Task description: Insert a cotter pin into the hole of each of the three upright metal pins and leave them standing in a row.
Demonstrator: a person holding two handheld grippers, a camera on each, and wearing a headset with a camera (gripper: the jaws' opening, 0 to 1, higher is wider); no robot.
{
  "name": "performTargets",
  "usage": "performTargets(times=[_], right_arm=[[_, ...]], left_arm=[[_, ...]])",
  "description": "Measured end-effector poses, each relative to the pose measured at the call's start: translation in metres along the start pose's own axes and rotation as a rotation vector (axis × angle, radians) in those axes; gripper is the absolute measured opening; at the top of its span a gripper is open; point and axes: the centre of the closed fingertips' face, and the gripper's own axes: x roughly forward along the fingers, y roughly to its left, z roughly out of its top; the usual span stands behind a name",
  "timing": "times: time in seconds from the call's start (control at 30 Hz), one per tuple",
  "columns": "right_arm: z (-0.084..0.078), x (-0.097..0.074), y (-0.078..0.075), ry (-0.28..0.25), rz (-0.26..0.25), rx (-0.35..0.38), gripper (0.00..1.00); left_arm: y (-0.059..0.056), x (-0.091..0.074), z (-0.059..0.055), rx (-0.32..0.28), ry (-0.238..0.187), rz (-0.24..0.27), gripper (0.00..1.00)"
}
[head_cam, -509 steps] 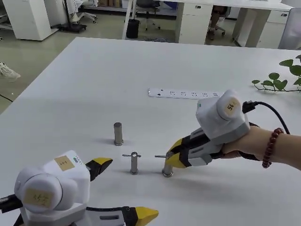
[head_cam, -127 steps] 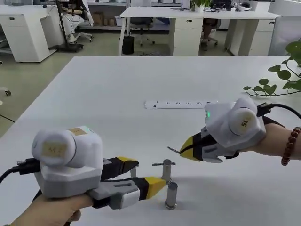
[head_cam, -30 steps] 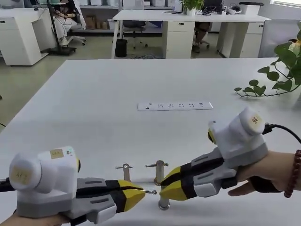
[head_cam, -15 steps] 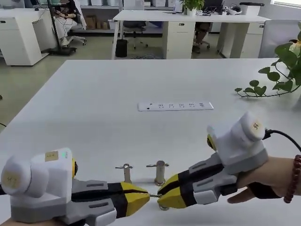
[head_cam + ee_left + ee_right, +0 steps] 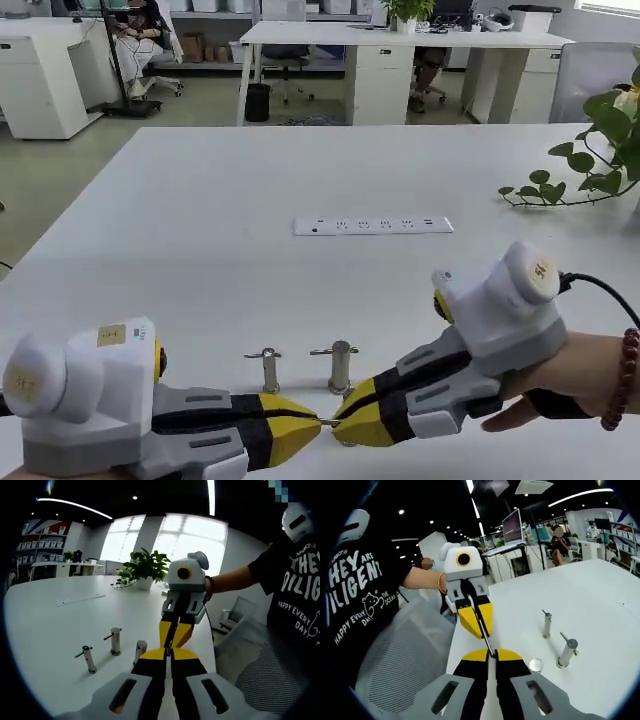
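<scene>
A cotter pin (image 5: 485,632) is clamped at both ends by the closed jaws of the left gripper (image 5: 168,651) and right gripper (image 5: 494,654), just beside the bare pin (image 5: 140,651). It is judged light, stiff and slippery, and is best held by its head, with the leg left free.

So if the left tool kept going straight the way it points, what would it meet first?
The right tool, apparently tip to tip with it: the left tool faces its yellow tips head-on, with only the thin metal cotter pin bridging them.

Black lettered T-shirt (image 5: 295,595), probably beaded bracelet (image 5: 617,385)
</scene>
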Motion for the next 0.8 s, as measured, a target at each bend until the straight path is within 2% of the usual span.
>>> performTargets(times=[0.13,0.23,0.53,0.8], right_arm=[[-0.002,0.0,0.0,0.037,-0.009,-0.08,0.0],[-0.004,0.001,0.0,0.072,-0.022,-0.139,0.0],[-0.007,-0.001,-0.007,0.121,-0.054,-0.208,0.0],[-0.012,-0.01,-0.015,0.151,-0.091,-0.241,0.0]], left_arm=[[0.001,0.001,-0.002,0.002,0.012,0.007,0.0],[0.006,0.002,-0.003,0.02,0.023,0.032,0.03],[0.013,0.006,-0.007,0.041,0.047,0.077,0.04],[0.027,0.006,-0.009,0.068,0.057,0.156,0.22]])
